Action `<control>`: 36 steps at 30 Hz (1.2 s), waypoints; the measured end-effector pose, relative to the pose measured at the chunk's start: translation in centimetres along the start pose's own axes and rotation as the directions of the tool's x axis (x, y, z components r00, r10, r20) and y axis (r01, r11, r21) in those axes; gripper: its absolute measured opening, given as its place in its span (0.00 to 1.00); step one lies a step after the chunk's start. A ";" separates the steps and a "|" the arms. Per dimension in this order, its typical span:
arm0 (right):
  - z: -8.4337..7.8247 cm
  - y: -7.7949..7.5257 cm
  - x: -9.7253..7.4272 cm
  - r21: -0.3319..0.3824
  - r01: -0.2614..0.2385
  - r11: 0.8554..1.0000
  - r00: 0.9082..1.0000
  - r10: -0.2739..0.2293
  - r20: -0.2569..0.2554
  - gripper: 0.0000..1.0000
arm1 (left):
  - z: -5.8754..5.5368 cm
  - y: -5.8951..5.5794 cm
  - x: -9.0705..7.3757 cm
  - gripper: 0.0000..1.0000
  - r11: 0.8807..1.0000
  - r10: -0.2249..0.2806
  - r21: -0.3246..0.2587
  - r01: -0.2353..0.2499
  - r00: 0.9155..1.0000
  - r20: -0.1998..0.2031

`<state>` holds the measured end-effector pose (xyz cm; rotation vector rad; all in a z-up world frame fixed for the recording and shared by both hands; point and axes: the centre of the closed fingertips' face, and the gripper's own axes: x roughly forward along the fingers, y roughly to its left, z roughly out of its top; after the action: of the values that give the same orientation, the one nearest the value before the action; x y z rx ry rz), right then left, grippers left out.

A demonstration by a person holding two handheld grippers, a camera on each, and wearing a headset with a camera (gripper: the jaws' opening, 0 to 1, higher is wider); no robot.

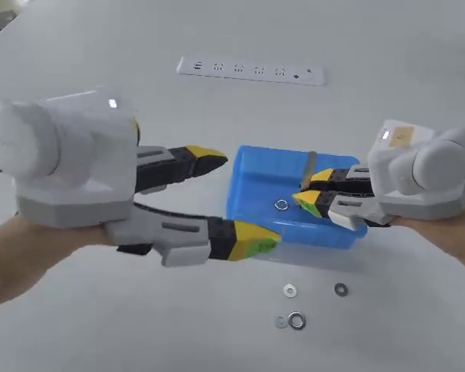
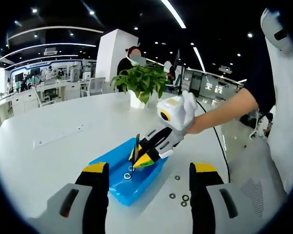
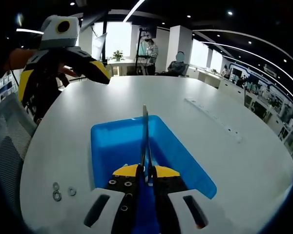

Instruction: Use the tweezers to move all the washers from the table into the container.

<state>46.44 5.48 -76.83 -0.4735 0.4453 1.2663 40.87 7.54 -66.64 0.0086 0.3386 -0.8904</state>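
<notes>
Tweezers (image 3: 145,131) clamped in the right gripper (image 3: 145,171), held over the blue container (image 3: 112,141).
The tweezers stick straight out ahead of the right gripper, whose jaws are closed tight on them, and their tips hang above the container's floor. One washer (image 1: 280,204) lies inside the container, just beside that gripper's tips. A few more washers (image 1: 297,320) lie loose on the tabletop (image 1: 101,325), nearer the person than the right gripper and outside the container's near wall. The left gripper (image 1: 244,200) hangs at the container's opposite end, jaws spread wide, holding nothing. A white power strip (image 1: 250,70) lies well beyond both grippers.
</notes>
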 end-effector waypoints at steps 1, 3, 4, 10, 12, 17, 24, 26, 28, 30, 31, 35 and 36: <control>0.0 0.0 0.0 0.000 -0.001 1.000 1.000 0.001 0.000 0.11 | 0.2 -0.1 0.5 0.68 0.999 -0.024 -0.032 0.025 1.000 0.018; -0.1 0.0 0.0 -0.010 -0.001 1.000 1.000 0.001 -0.001 0.11 | 0.1 0.5 1.4 0.64 0.999 -0.030 -0.031 0.030 1.000 0.002; -0.1 0.0 0.0 -0.003 0.000 1.000 1.000 0.000 -0.001 0.11 | 0.1 0.6 1.9 0.62 0.999 -0.036 -0.010 0.036 0.999 -0.008; -0.3 0.1 -0.1 -0.009 -0.006 1.000 1.000 0.006 -0.004 0.11 | -1.1 1.5 4.6 0.61 0.998 -0.060 -0.003 0.060 0.995 -0.083; -0.4 0.1 -0.1 -0.006 -0.009 1.000 1.000 0.008 -0.010 0.11 | -1.3 1.9 5.6 0.59 0.998 -0.051 0.019 0.053 0.993 -0.111; -0.6 0.0 -0.1 -0.006 -0.008 1.000 1.000 0.008 -0.015 0.11 | -0.5 1.9 7.4 0.49 0.996 -0.085 0.024 0.087 0.993 -0.078; -0.6 0.0 -0.2 -0.004 -0.012 1.000 1.000 0.012 -0.014 0.11 | -0.5 0.8 8.2 0.26 0.985 -0.155 0.064 0.162 0.983 -0.100; -0.6 0.0 -0.2 -0.005 -0.014 1.000 1.000 0.014 -0.013 0.11 | -0.3 0.8 8.3 0.26 0.983 -0.161 0.068 0.168 0.982 -0.095; -0.6 0.0 -0.1 -0.007 -0.017 1.000 1.000 0.016 -0.013 0.11 | -0.3 0.7 8.3 0.24 0.981 -0.175 0.073 0.182 0.980 -0.096; -0.5 0.0 -0.1 -0.008 -0.018 1.000 1.000 0.018 -0.013 0.11 | -0.2 0.6 8.3 0.20 0.978 -0.187 0.072 0.194 0.977 -0.099; -0.5 0.0 -0.1 -0.009 -0.019 1.000 1.000 0.019 -0.013 0.11 | -0.2 0.6 8.3 0.18 0.977 -0.190 0.074 0.198 0.976 -0.102; -0.5 0.1 -0.1 -0.011 -0.024 1.000 1.000 0.024 -0.012 0.10 | -0.2 0.8 8.2 0.14 0.976 -0.191 0.079 0.201 0.975 -0.112; -0.5 0.0 -0.1 -0.016 -0.025 1.000 1.000 0.025 -0.011 0.10 | -0.3 0.9 8.2 0.14 0.976 -0.194 0.081 0.204 0.974 -0.116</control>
<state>46.35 5.14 -77.23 -0.4898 0.4523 1.2928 46.20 1.91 -69.41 0.1104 0.4034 -1.1070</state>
